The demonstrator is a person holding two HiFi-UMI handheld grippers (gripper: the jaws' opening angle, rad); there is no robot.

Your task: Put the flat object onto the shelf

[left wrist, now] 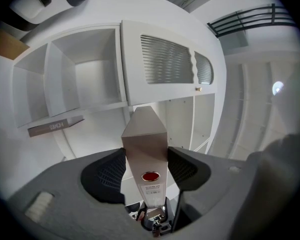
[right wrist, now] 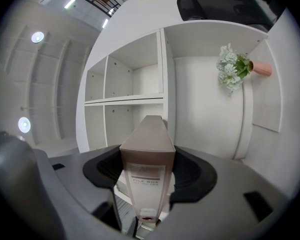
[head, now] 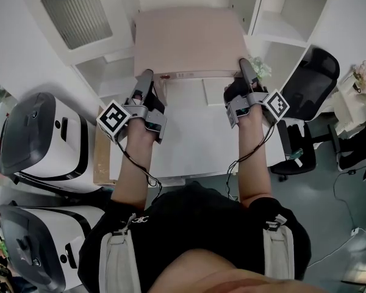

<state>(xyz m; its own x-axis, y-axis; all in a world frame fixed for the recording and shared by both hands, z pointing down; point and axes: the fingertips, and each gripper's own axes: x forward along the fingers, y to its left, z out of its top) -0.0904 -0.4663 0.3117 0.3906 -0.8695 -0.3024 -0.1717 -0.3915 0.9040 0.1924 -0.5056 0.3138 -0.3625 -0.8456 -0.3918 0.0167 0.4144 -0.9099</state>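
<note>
A flat tan file box (head: 186,40) is held up level in front of the white shelf unit (head: 277,26). My left gripper (head: 147,81) is shut on its near left corner, and my right gripper (head: 246,68) is shut on its near right corner. In the left gripper view the box's spine (left wrist: 146,149) with a red dot stands clamped between the dark pads (left wrist: 106,174). The right gripper view shows the labelled spine (right wrist: 146,156) squeezed between both pads (right wrist: 190,173), with open shelf compartments (right wrist: 135,84) beyond.
A louvred cabinet door (left wrist: 167,64) stands beside open compartments (left wrist: 85,79), one holding a flat grey book (left wrist: 55,127). A vase of pale flowers (right wrist: 236,69) sits in a right compartment. Two white machines (head: 39,139) stand at left, an office chair (head: 308,96) at right.
</note>
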